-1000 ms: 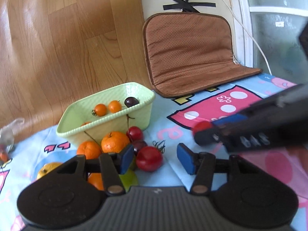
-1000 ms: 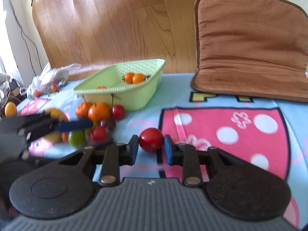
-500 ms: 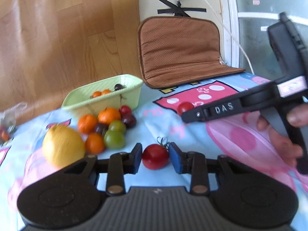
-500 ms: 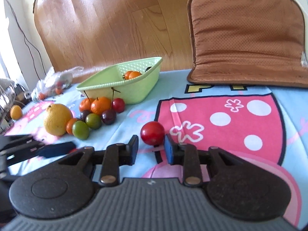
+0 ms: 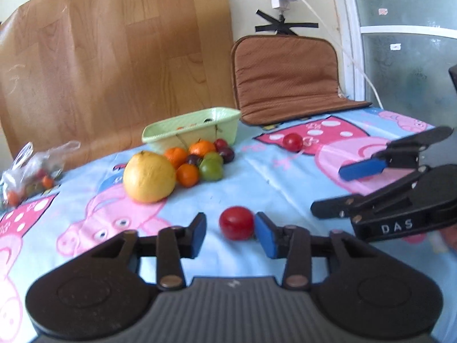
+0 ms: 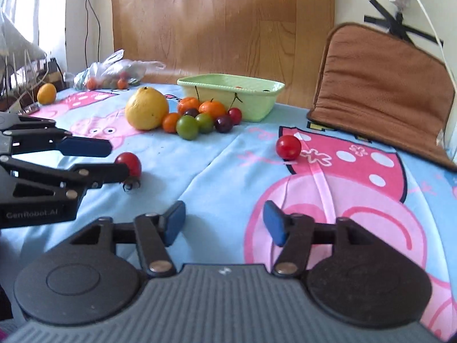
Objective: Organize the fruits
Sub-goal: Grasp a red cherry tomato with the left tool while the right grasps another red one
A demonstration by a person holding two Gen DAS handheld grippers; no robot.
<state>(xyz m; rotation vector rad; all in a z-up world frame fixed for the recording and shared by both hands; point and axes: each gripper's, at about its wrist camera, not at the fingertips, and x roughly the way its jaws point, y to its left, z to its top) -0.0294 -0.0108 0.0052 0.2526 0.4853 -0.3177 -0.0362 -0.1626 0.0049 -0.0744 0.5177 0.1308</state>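
A red tomato (image 5: 236, 223) lies on the cartoon cloth between the jaws of my left gripper (image 5: 231, 235), which are opening. It sits close to the right pad, clear of the left one. The same tomato (image 6: 130, 163) shows behind the left gripper (image 6: 117, 158) in the right wrist view. My right gripper (image 6: 224, 223) is opening wide with nothing between its pads. A second red tomato (image 6: 288, 147) rests beyond it on the pink patch. Further back stands the light green basket (image 6: 257, 111), with a large yellow citrus (image 6: 147, 111), oranges and plums piled in front of it.
A brown cushion (image 6: 380, 91) leans on the wall at the back right. A plastic bag of small fruits (image 6: 111, 74) and a lone orange (image 6: 46, 93) lie at the far left. A wood-grain board stands behind the basket. The right gripper (image 5: 328, 191) reaches in from the right.
Both grippers have pulled back from the basket. The left jaws have opened off the tomato they held. The right jaws have let go of theirs, which now lies farther off on the pink patch.
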